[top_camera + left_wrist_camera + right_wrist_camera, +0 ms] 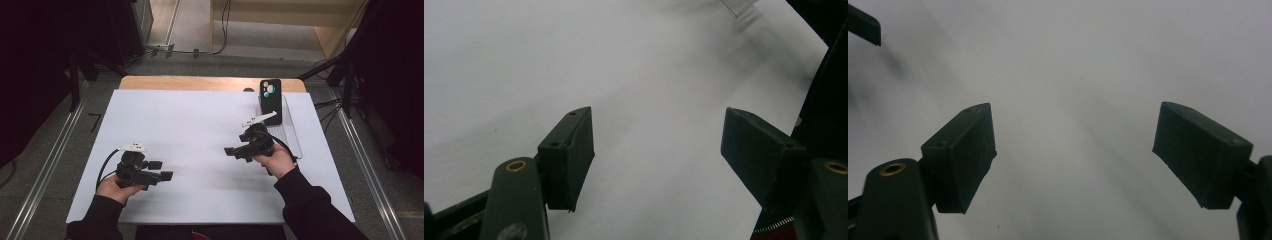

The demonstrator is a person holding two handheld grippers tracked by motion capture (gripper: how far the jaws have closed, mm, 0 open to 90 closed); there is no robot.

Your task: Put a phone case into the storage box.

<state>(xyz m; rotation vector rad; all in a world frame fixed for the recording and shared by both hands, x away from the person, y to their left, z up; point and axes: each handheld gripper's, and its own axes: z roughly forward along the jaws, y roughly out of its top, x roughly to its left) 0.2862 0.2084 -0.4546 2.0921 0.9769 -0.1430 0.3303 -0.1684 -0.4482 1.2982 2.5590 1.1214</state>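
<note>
Waiting stage: both hands rest low over the white sheet (200, 130) with nothing picked up, so I judge the work has not begun.
Left gripper (161, 170): near the front left of the sheet, pointing toward the middle; its jaws stand spread with bare sheet between them, as the left gripper view (656, 150) also shows.
Middle of the sheet: bare white surface between the two hands.
Right gripper (231, 151): right of centre, pointing toward the left; its jaws are spread too, gripping nothing, and the right gripper view (1073, 155) looks down on plain sheet.
Phone (270, 101): black, standing upright at the far right of the sheet, camera lenses facing the person, just behind the right hand (278, 159) and not touched by it.
Clear tray (290, 131): lying flat at the right edge, with the phone at its far end; whether the phone stands in it I cannot tell.
Done so far: nothing visible.
Left to do: likely turn the right gripper toward the phone, close on it, and move it.
</note>
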